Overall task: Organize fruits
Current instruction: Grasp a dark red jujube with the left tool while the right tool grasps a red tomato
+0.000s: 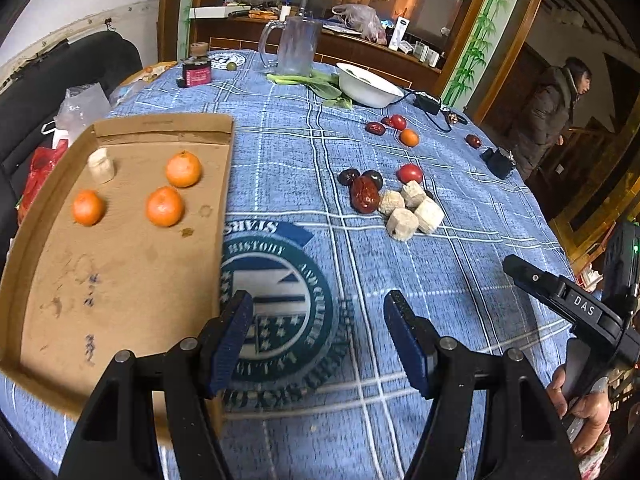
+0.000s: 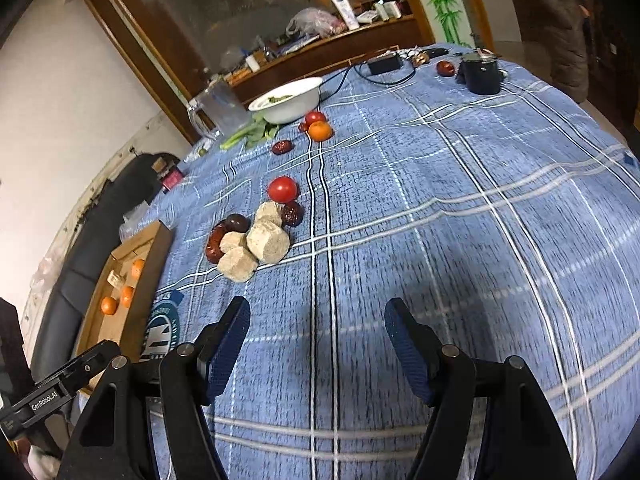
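A cardboard tray [image 1: 120, 280] lies at the table's left and holds three oranges [image 1: 165, 206] and one beige cake block [image 1: 101, 165]. It also shows in the right wrist view [image 2: 120, 312]. Mid-table lies a pile of beige blocks [image 1: 412, 210] [image 2: 256, 244], red dates [image 1: 364, 196] and a tomato [image 1: 409, 173] [image 2: 283, 189]. Farther back sit another orange [image 1: 409, 137] [image 2: 320, 131] and more red fruit. My left gripper [image 1: 318, 340] is open and empty beside the tray's right edge. My right gripper [image 2: 318, 344] is open and empty over bare cloth, short of the pile.
A white bowl [image 1: 368, 84] [image 2: 288, 100], greens, a glass mug [image 1: 296, 46], a small jar [image 1: 196, 72], a black adapter with cable [image 2: 384, 65] and a black cup [image 2: 482, 74] stand at the back. A person [image 1: 556, 116] stands at the right. Plastic bags lie left of the tray.
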Demonstrator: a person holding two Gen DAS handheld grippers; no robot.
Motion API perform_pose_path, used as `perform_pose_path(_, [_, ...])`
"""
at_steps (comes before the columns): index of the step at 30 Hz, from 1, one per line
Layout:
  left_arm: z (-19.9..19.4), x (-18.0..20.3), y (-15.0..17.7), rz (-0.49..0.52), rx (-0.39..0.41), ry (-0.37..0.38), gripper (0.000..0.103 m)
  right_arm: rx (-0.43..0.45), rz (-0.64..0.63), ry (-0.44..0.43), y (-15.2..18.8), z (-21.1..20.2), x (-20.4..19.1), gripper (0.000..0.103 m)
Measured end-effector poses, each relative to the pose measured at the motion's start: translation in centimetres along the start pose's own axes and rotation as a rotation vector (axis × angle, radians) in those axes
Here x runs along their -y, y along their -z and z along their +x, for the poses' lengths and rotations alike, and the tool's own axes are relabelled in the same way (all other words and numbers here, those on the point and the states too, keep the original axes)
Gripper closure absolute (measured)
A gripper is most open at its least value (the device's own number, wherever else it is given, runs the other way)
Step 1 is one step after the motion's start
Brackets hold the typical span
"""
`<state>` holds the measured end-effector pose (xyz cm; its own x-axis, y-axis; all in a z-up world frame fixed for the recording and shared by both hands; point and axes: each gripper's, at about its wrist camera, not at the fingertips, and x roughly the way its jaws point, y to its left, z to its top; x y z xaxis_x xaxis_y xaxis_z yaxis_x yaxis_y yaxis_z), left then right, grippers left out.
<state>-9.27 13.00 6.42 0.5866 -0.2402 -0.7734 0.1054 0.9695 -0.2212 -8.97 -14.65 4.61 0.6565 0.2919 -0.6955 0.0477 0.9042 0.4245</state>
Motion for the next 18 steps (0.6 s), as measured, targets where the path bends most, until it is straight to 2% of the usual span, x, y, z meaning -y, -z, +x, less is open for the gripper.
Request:
perform_pose_path(7, [2.7,1.6,-3.2,0.040,-0.009,0.019,0.036,-0.059,-0.049,0.003,-4.6,3.5,-0.1,0.029])
perform_pose_path(14, [6.4,2.6,-5.4,0.051,-0.010,0.028,0.036,-0.076,-0.101,0.013,-8.3,7.0,-1.1,0.029])
perform_pose_path(15, [7.1,2.7,-5.7,0.047,-0.008,0.029,0.039,-0.079,-0.109,0.006,-8.8,7.6,-1.5,0.030])
perform_pose_path(16, [7.6,2.8,-6.0,0.041,-0.011,0.034,0.046,-0.081,-0.113,-0.003,-9.1,8.0,-1.7,0.032])
perform_pose_path(18, [9.0,2.8,-6.6,0.025,-0.028,0.051,0.055,-0.087,-0.121,-0.029,-9.8,9.1,-2.4,0.034])
